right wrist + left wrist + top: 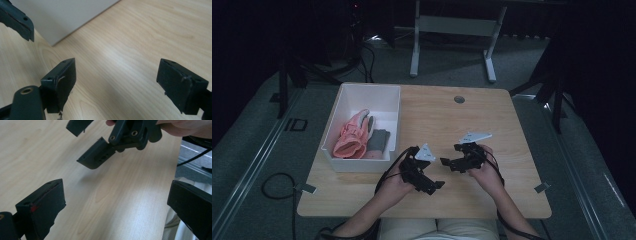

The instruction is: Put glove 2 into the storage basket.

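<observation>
I hold both grippers low over the near middle of the wooden table (437, 115). The left gripper (432, 186) points toward the near right, and its jaws stand wide apart with bare wood between them (116, 205). The right gripper (450, 157) points left toward it, also open and holding nothing (121, 82). In the left gripper view the right gripper (97, 145) hangs close ahead at the top. A black jaw of the left gripper (17, 20) shows at the upper left of the right gripper view.
A white bin (343, 162) stands on the table's left side, holding a pink glove (352, 135) and a grey cloth (379, 140). Its white wall (62, 17) is close ahead in the right gripper view. A round grommet (459, 99) sits near the far edge.
</observation>
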